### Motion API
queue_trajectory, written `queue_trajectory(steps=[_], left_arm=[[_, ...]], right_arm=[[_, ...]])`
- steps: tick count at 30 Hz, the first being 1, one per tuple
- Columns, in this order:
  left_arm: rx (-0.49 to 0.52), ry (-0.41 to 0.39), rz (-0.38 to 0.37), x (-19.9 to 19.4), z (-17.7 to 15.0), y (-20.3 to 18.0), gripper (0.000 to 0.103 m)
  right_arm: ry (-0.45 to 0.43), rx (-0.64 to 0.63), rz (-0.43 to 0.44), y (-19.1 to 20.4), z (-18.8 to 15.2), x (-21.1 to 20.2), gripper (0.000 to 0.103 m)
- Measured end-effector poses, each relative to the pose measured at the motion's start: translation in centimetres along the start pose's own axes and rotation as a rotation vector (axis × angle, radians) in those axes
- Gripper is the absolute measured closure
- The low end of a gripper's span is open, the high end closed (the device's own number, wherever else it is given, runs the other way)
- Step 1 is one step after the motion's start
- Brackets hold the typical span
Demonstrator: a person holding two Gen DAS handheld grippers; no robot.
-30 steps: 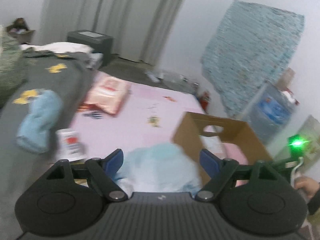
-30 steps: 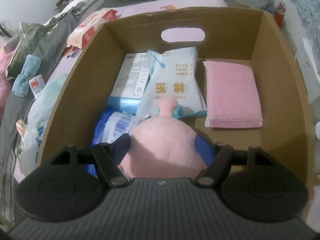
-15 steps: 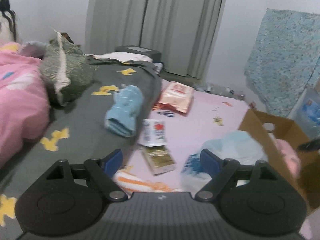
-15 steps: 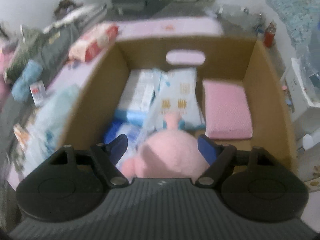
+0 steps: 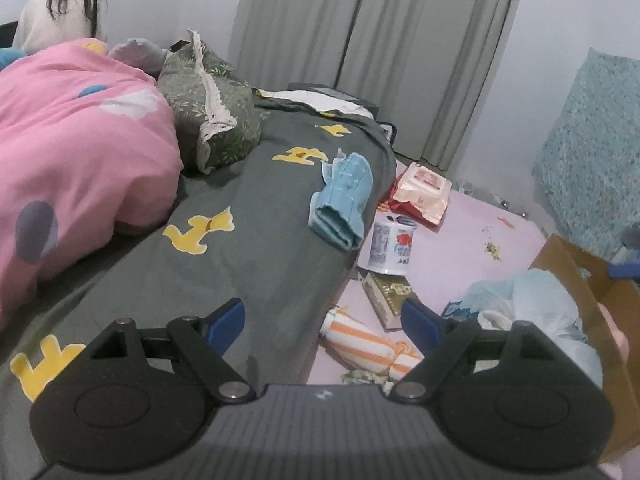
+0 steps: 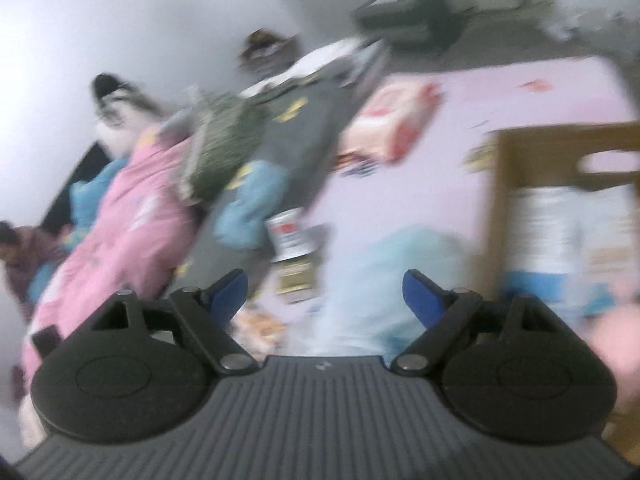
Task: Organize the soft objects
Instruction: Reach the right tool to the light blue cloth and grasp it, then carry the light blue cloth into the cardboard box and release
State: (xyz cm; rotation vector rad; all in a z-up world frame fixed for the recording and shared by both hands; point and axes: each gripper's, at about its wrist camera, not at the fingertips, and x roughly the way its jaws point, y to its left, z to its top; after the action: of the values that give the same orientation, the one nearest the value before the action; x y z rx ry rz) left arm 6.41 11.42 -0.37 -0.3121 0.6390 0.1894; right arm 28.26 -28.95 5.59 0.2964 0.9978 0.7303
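Each hand-held gripper, left [image 5: 322, 318] and right [image 6: 323, 294], looks alike: a dark grey ribbed body with a small white mark at its far edge, two round black discs at the sides, black linkage arms on silver pivot screws, and blue pads [image 5: 224, 318] tipping the fingers.

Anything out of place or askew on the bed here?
Yes: loose items lie scattered beside the cardboard box: a rolled blue towel on the grey duvet, a tipped-over printed cup, and an orange-striped cloth.
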Motion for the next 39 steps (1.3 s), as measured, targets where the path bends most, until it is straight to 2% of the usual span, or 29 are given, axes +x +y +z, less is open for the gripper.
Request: queue_trajectory(steps=[5,7,11,14,21,24,26,27,28,30,31,32,35,39], left_arm=[[0.083,-0.029,-0.009,1.3,1.3,-1.8,0.017],[0.12,-0.048,0.013,2.3,2.3,-2.6,0.017],[0.154,-0.028,0.05,5.5,4.9,-3.5,0.019],[0.169,-0.002,0.061,8.1,6.7,-3.7,0.021],[0.151,0.033,0.043,14.0,9.8,-3.9,0.021],[0.148,0.084,0.052,16.6,10.5,-3.9,0.04],[0.133,0.13,0.067,18.3,10.7,-3.7,0.067],[0.116,0.154,0.063,18.9,10.8,-3.4,0.068],[0.099,0.158,0.053,19.2,10.8,-3.1,0.069],[0.057,0.164,0.019,19.2,10.9,-2.4,0.075],[0.04,0.169,0.006,19.2,10.9,-2.1,0.079],[0.026,0.171,-0.007,18.9,11.0,-1.9,0.083],[0.015,0.156,-0.034,17.4,11.3,-2.3,0.084],[0.072,0.097,-0.086,13.3,11.5,-4.7,0.085]], right_arm=[[0.081,0.046,0.106,3.1,2.1,6.6,0.018],[0.103,0.081,0.142,3.9,3.4,9.1,0.018],[0.164,0.204,0.217,4.3,6.2,15.0,0.018],[0.198,0.258,0.22,4.8,8.3,19.2,0.018],[0.22,0.192,0.166,6.6,11.6,28.5,0.018],[0.259,0.152,0.118,7.1,12.0,32.3,0.019],[0.286,0.154,0.105,7.2,11.9,34.4,0.024],[0.297,0.157,0.107,7.2,11.8,35.3,0.028],[0.305,0.159,0.111,7.3,11.6,35.9,0.035],[0.293,0.151,0.091,7.5,11.2,36.3,0.047],[0.296,0.143,0.09,7.7,11.1,36.1,0.057],[0.289,0.143,0.09,7.7,11.1,36.0,0.062],[0.276,0.165,0.107,7.5,11.3,34.9,0.071],[0.237,0.166,0.149,8.1,11.4,31.4,0.073]])
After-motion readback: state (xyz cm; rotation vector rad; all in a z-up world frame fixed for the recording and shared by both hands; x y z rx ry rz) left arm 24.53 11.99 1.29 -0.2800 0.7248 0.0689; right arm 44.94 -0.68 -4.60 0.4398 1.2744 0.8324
